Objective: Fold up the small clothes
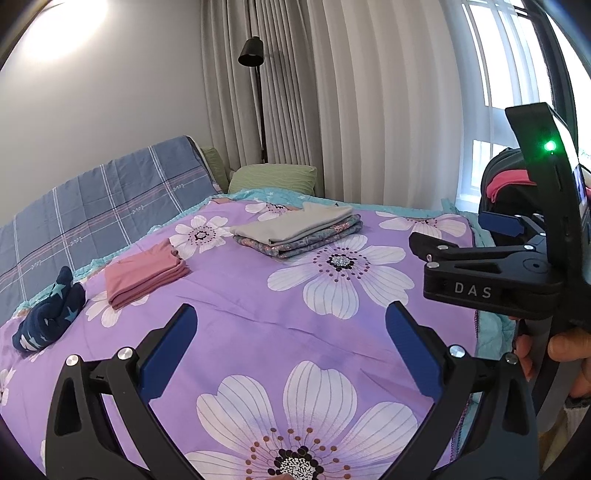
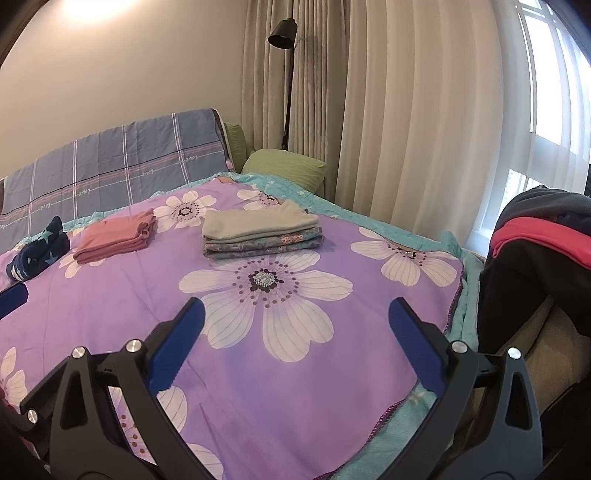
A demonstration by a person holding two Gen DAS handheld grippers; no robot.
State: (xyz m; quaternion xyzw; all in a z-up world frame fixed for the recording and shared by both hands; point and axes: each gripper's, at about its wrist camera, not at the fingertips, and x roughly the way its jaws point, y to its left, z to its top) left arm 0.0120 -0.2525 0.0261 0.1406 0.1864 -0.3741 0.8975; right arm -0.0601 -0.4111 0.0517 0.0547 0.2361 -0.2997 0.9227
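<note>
Blue-padded fingers of the left gripper (image 1: 291,339) stand spread over the purple floral bedspread (image 1: 236,306), holding nothing; the right gripper (image 2: 295,336) is likewise spread wide and bare, over the same cover near its teal-trimmed right edge (image 2: 456,295); broad bare cloth lies between both tools and the folded clothes. Further back sit a grey-topped folded stack (image 2: 258,230), a folded pink garment (image 2: 116,240) to its left, and a navy star-print piece (image 2: 37,254) near the left edge, each apart; beyond are a green pillow (image 2: 284,166), a blue plaid quilt (image 2: 110,162), a black floor lamp (image 2: 282,33) and pale curtains (image 2: 406,129); dark and pink clothes (image 2: 535,236) are heaped beside the bed at right.
</note>
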